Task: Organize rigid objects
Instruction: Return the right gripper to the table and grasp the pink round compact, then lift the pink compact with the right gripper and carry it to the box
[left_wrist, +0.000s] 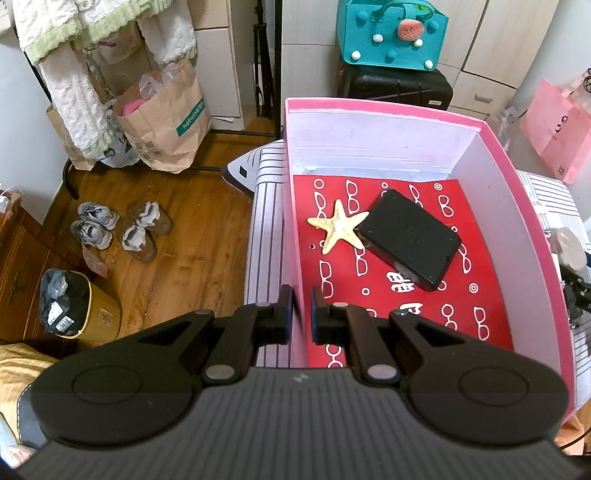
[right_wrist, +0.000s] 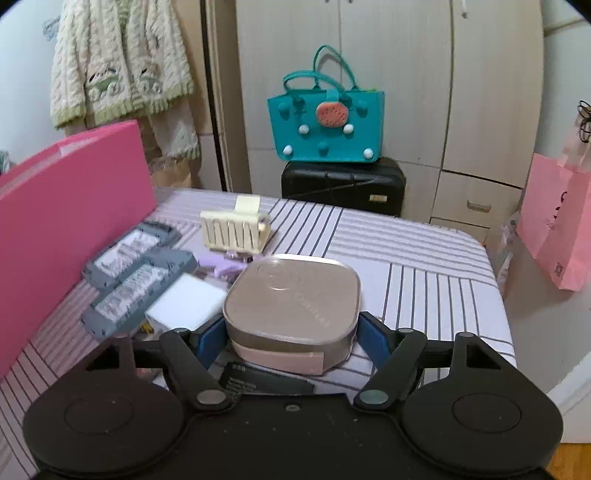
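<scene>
The left tongs (left_wrist: 301, 314) are clamped on the near-left wall of the pink box (left_wrist: 517, 206), steadying it on the striped table (right_wrist: 424, 266). Inside the box, beyond these tongs, a starfish (left_wrist: 338, 230) touches a black case (left_wrist: 410, 240) on the red patterned lining. To the right, the right tongs (right_wrist: 291, 332) stand wide apart around a beige rounded-square tin (right_wrist: 291, 291), its blue pads (right_wrist: 210, 338) flanking the tin's sides; blur makes it hard to say whether they touch it yet. The tin looks smooth and glossy with rounded corners, its pink base resting partly on a black card (right_wrist: 266, 380) just below the tongs. A grip this near the tin's front edge could let it slip or tip when lifted, and its lid may come away from the base. To the left of these tongs lie two grey trays (right_wrist: 136, 273), which a swing toward the box could knock.
</scene>
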